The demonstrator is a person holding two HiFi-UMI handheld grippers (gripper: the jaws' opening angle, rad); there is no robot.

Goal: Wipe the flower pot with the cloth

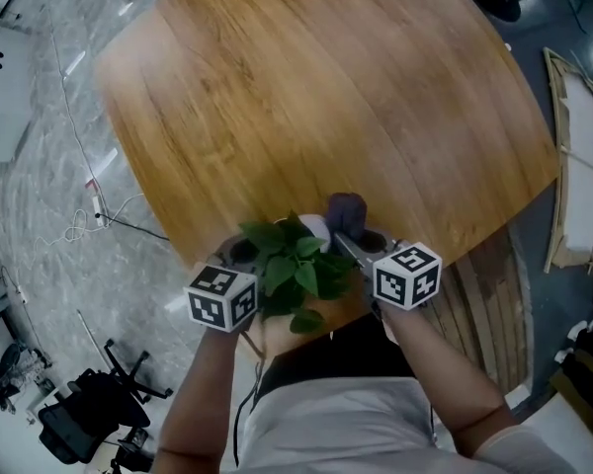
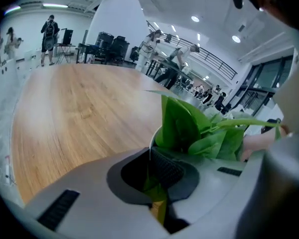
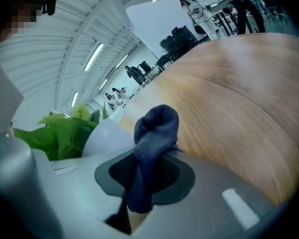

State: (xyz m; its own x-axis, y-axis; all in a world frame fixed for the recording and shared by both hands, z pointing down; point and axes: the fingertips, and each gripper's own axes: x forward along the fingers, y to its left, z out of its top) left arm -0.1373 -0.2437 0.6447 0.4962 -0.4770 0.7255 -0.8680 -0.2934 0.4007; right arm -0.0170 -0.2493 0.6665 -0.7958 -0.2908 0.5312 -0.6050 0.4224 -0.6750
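1. A person stands at the near edge of a rounded wooden desk (image 1: pixel 326 97), with a tool in each hand.
2. The left tool (image 2: pixel 152 173) is closed on the thin white rim of the flower pot (image 3: pixel 107 136), with a leaf caught in the gap.
3. The flower pot sits between the two tools at the desk's near edge. I cannot tell whether it rests on the desk.
4. Broad green leaves (image 1: pixel 296 265) spread over the pot and hide most of it from above.
5. The right tool (image 3: pixel 144 176) is clamped on a bunched dark blue cloth (image 3: pixel 154 133), which is just beside the pot's white wall.
6. The rest of the desk is bare wood.
7. Around it is grey marbled floor (image 1: pixel 40 166), with a thin cable (image 1: pixel 89 215) and a black office chair (image 1: pixel 79 418) to the left.
8. People (image 2: pixel 50 31) stand far beyond the desk.
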